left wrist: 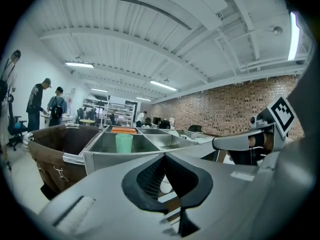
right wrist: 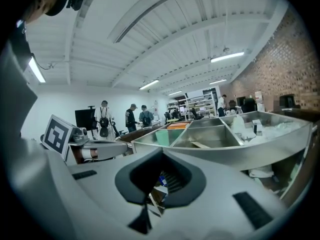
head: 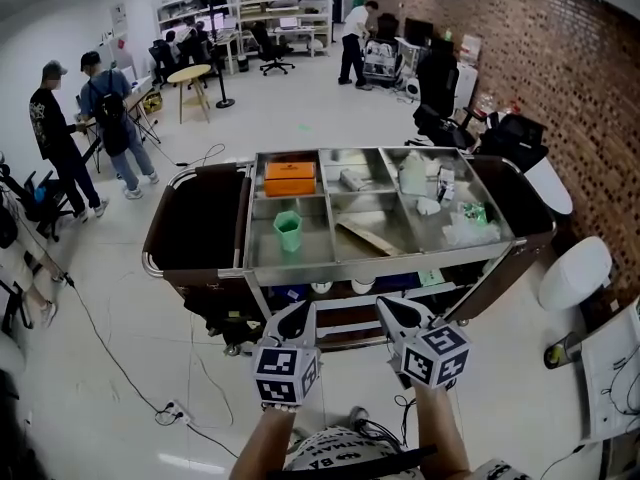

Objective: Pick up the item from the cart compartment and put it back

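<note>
A steel cart (head: 380, 258) stands in front of me, its top split into several compartments. An orange box (head: 289, 177) lies in the far left compartment, and a green cup (head: 288, 231) stands upright in the near left one. A wooden strip (head: 365, 236) lies in the middle. White bottles and packets (head: 440, 193) fill the right side. My left gripper (head: 300, 309) and right gripper (head: 386, 304) hang side by side below the cart's front edge, both shut and empty. The left gripper view shows the cup (left wrist: 123, 143) beyond shut jaws (left wrist: 164, 155). The right gripper view shows it (right wrist: 162, 137) past shut jaws (right wrist: 161, 151).
Brown bags hang at the cart's left end (head: 195, 223) and right end (head: 520, 193). Lower shelves hold small items. Two people (head: 90, 128) stand at far left, another (head: 352, 43) at the back. A cable (head: 120, 368) runs over the floor. White seats (head: 575, 268) stand right.
</note>
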`<state>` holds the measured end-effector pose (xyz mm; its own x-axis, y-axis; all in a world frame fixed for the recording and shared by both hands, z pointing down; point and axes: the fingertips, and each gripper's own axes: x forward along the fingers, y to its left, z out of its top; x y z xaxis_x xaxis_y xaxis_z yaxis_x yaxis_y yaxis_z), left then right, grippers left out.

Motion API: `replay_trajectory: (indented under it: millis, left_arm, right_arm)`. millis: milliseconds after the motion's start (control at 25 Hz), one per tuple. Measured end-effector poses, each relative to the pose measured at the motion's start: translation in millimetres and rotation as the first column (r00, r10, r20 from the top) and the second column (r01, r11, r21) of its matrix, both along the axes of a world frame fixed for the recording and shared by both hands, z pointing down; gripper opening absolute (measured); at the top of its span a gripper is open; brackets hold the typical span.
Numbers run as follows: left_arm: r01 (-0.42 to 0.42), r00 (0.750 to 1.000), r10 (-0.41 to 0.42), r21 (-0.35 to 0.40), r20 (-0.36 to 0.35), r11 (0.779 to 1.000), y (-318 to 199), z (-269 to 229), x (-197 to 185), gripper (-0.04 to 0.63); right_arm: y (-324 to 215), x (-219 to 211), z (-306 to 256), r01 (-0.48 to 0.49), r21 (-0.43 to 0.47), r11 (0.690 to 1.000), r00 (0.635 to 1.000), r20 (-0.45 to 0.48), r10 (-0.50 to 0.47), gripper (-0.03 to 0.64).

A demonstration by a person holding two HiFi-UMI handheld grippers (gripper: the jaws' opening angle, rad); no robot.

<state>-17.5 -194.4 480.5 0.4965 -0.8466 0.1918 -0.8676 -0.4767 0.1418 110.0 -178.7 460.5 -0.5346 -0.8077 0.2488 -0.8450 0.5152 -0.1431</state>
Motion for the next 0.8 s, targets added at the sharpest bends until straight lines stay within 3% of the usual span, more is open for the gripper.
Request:
replay_trajectory:
  millis: [800]
  left_arm:
    - [-0.008, 1.0, 0.008, 0.011, -0.011, 1.0, 0.1, -8.5, 9.3, 0.0]
  right_arm:
    - [4.4, 1.2, -3.4, 0.022, 0.011, 1.0, 1.0, -0.004, -0.022, 0.0]
